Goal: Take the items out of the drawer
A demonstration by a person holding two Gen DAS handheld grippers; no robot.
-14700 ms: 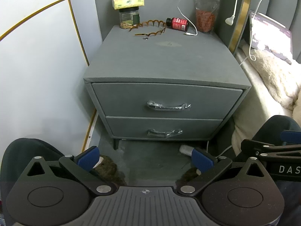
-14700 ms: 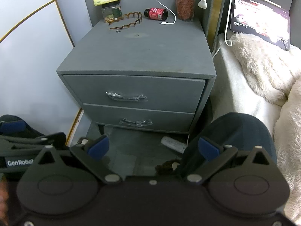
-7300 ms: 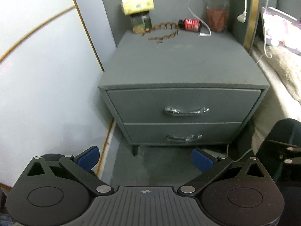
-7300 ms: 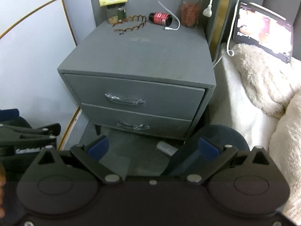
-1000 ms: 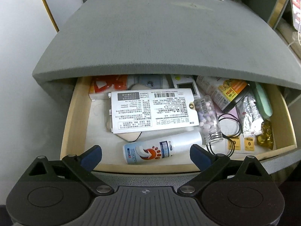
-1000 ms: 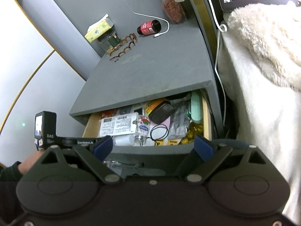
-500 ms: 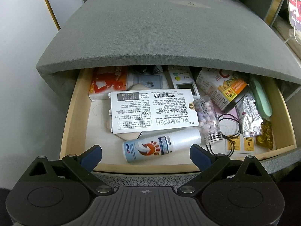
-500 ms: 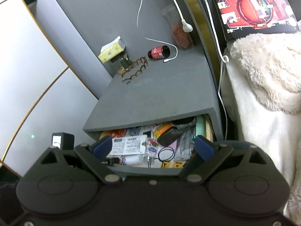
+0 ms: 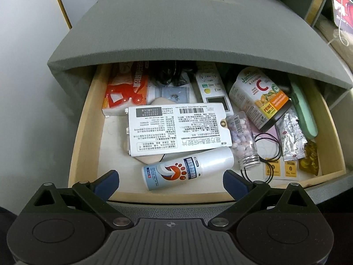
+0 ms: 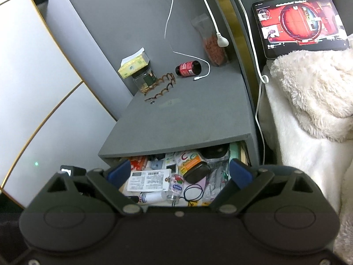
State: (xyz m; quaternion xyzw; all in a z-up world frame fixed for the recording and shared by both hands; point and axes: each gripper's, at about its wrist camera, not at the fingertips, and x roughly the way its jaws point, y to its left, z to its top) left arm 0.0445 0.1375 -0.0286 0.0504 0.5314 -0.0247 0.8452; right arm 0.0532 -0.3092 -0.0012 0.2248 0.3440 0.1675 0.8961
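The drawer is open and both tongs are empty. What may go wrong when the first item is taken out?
The spray bottle lies on its side and may roll from the left tongs. The white box rests partly on it and could shift. Hair ties loop near the pill vial and may snag.

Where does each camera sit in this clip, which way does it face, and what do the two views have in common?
Left wrist: close above the front edge of the open drawer, looking down into it; only the left gripper shows, jaws open, nothing between them.
Right wrist: higher and further back, facing over the nightstand top toward the wall and the tablet; the right gripper shows, jaws open.
Shared: the white medicine box, the vitamin C bottle and the spray bottle.
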